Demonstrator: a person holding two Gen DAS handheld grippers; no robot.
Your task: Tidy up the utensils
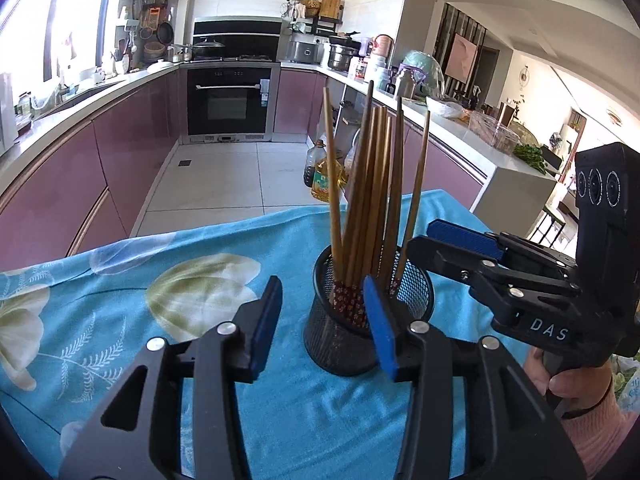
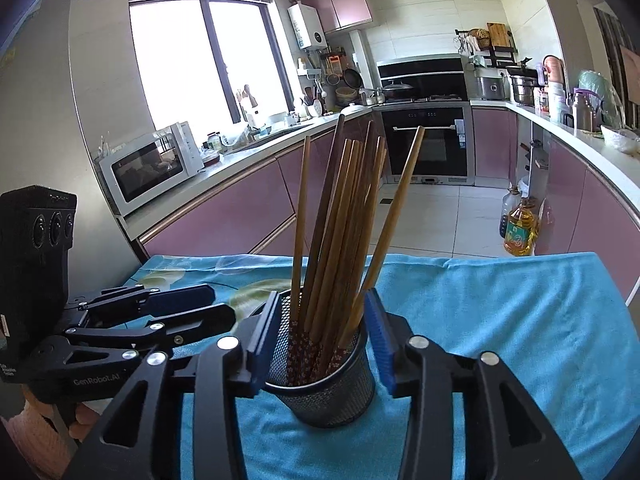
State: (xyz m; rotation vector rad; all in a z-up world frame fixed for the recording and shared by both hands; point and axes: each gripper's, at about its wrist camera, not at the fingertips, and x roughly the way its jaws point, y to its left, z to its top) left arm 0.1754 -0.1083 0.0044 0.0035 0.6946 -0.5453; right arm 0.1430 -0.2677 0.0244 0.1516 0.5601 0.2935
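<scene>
Wooden chopsticks (image 2: 340, 232) stand bunched, tips down, in a black mesh holder (image 2: 320, 384) on a blue floral cloth (image 2: 500, 320) over the table, w/ the tops fanned out and one leaning off to the right. They look light, stiff and thin, prob. smooth, so they could slip or roll; best pinched on the bare shaft above the rim, one or a pair at a time. The holder is light too and may tip if a stick is dragged sideways.

Right gripper (image 2: 320, 340): jaws apart, straddling the holder, pads at its rim, not clearly pressing. Left gripper (image 1: 324, 320): open and empty, just left of the holder.

Cloth is soft and can bunch. Room: kitchen w/ pink cabinets (image 2: 240, 208), oven (image 2: 426, 140), microwave (image 2: 152, 164), oil bottle (image 2: 520, 228) on the tile floor.
</scene>
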